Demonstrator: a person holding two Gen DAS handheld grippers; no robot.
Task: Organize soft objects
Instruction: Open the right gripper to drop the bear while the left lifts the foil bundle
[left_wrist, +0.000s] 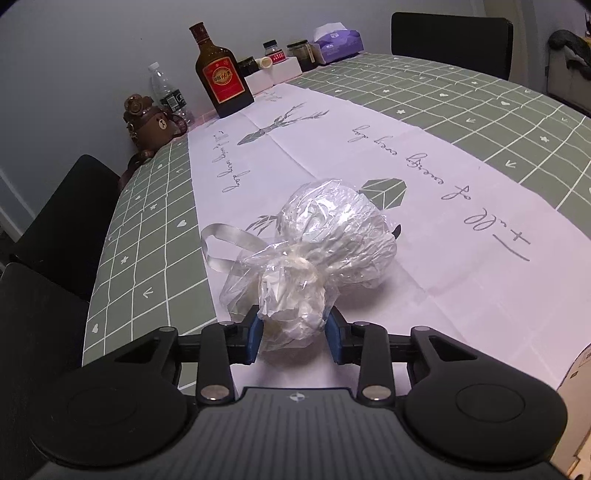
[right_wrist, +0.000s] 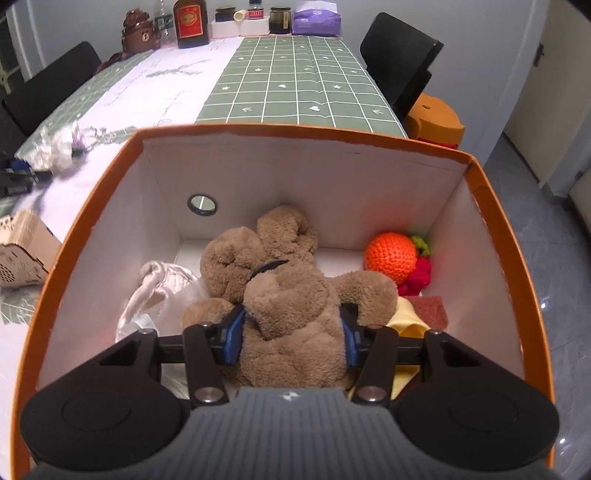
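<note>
A crumpled clear plastic bag (left_wrist: 332, 229) with white stuffing and a grey ribbon loop (left_wrist: 221, 240) lies on the white table runner (left_wrist: 424, 221). My left gripper (left_wrist: 293, 332) is shut on its knotted near end, both blue pads against the plastic. In the right wrist view the same plastic bag (right_wrist: 61, 146) shows at far left. My right gripper (right_wrist: 291, 332) reaches down into an orange cardboard box (right_wrist: 295, 131), its pads against the sides of a brown plush bear (right_wrist: 258, 266) lying on the box floor. Beside the bear lie a white satin pouch (right_wrist: 162, 284), an orange crochet ball (right_wrist: 389, 256), a red crochet piece (right_wrist: 419, 275) and a yellow cloth (right_wrist: 406, 317).
At the table's far end stand a brown liquor bottle (left_wrist: 221, 74), a water bottle (left_wrist: 164, 88), a brown bear flask (left_wrist: 147, 122), jars and a purple tissue box (left_wrist: 338, 40). Black chairs (left_wrist: 450, 40) flank the table. A pale wooden box (right_wrist: 22, 251) sits left of the orange box; an orange stool (right_wrist: 436, 118) stands beyond it.
</note>
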